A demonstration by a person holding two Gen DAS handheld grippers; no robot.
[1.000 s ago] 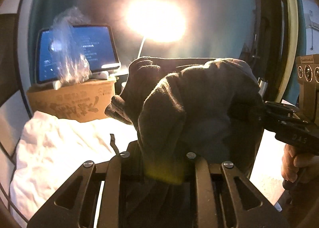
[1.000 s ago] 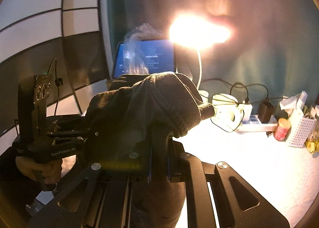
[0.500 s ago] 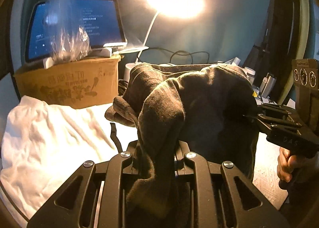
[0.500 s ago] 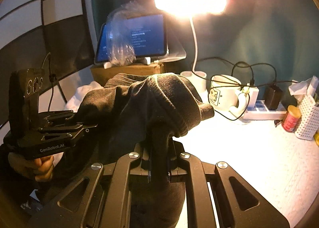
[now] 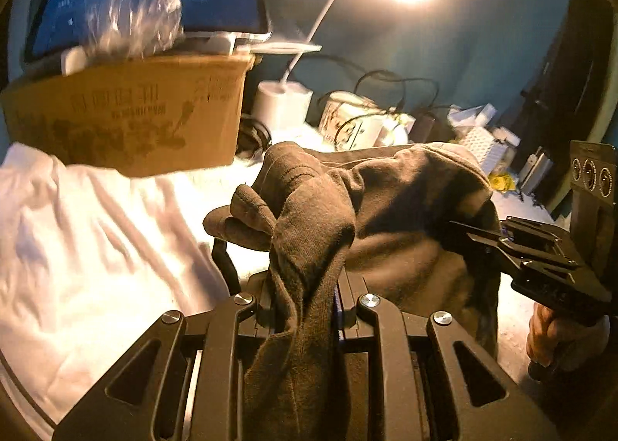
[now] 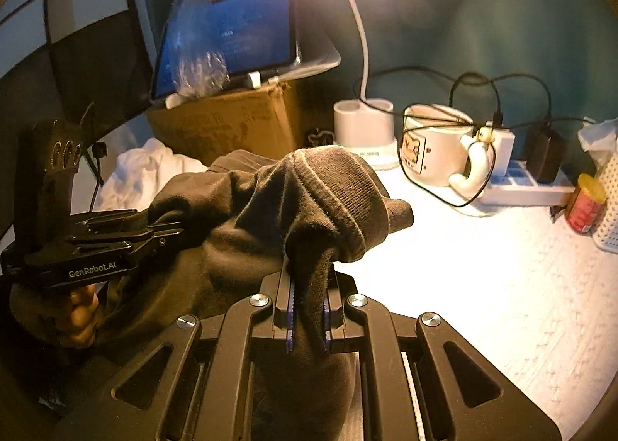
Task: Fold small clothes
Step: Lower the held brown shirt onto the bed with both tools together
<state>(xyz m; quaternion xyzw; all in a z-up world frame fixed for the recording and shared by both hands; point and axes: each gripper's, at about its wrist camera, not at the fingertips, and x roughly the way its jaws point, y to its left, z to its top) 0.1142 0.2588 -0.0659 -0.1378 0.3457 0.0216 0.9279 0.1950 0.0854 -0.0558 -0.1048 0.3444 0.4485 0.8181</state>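
Observation:
A dark brown knit garment [image 5: 386,217] hangs stretched in the air between both grippers, above a white textured tabletop [image 6: 483,267]. My left gripper [image 5: 305,294] is shut on a bunched edge of the garment, which spills down over its fingers. My right gripper [image 6: 307,286] is shut on the opposite ribbed edge of the garment [image 6: 328,194]. Each gripper shows in the other's view: the right gripper [image 5: 463,234] at the right, the left gripper [image 6: 170,234] at the left, both biting the cloth, each held by a hand.
A crumpled white cloth [image 5: 85,255] lies at the left. Behind it a cardboard box [image 5: 127,112] carries a lit tablet [image 6: 231,39] and a plastic bag. A lit lamp's base [image 6: 365,132], a mug [image 6: 436,147], a power strip [image 6: 517,182], cables, a red jar [image 6: 585,205] and a white basket line the back.
Both grippers have sunk toward the table with the garment still stretched between them. The lamp, box and tablet have risen in both views, and more tabletop shows.

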